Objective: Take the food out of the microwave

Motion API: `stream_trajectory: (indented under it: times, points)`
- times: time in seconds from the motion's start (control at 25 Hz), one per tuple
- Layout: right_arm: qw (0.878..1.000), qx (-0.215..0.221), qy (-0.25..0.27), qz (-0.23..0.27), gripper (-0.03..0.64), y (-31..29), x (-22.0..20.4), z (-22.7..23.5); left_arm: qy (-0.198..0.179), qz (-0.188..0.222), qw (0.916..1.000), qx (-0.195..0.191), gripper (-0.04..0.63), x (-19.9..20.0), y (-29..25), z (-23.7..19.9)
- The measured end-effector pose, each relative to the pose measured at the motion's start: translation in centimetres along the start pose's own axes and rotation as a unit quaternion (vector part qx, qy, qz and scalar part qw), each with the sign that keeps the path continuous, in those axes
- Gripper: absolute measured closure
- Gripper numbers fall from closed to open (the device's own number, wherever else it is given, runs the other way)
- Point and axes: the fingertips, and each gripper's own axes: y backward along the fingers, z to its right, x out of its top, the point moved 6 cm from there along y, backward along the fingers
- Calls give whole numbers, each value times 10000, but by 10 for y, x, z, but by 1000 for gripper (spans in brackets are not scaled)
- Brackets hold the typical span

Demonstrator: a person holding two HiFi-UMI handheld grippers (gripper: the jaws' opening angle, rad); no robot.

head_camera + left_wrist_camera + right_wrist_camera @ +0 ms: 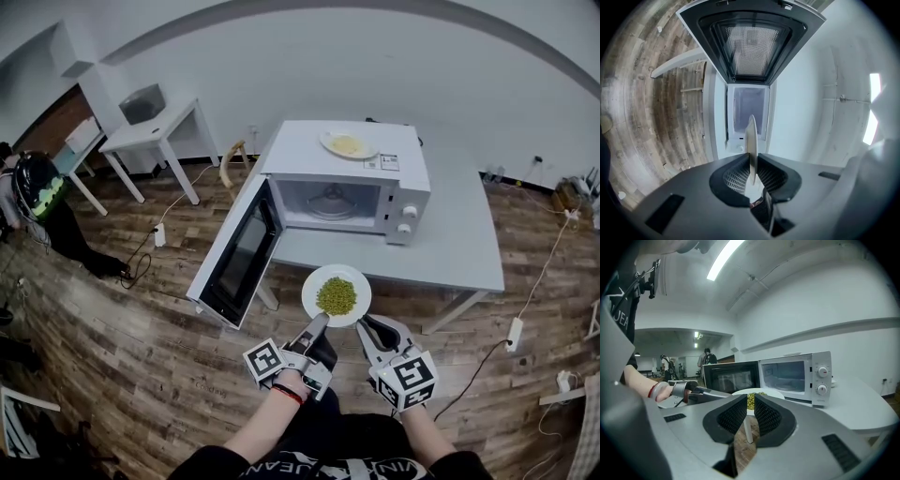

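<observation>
Head view: the left gripper (pixel 317 326) clamps the near rim of the plate (pixel 311 281) of peas (pixel 337 295), out of the open microwave (pixel 347 183) and just in front of the table (pixel 459 244). The right gripper (pixel 373 330) sits just beside the plate; contact cannot be told.
Left gripper view: plate edge-on between pressing jaws, peas hidden.
Right gripper view: jaws narrowly apart, gripping nothing; plate partly masked behind them.
</observation>
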Motion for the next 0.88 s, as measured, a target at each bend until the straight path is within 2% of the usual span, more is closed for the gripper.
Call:
stream_trajectory:
  times: [0.88]
  points:
    - [9997,-119,-160,-173,561,5,-15,-6,76,-143,9998,84,552,-2,8,-4]
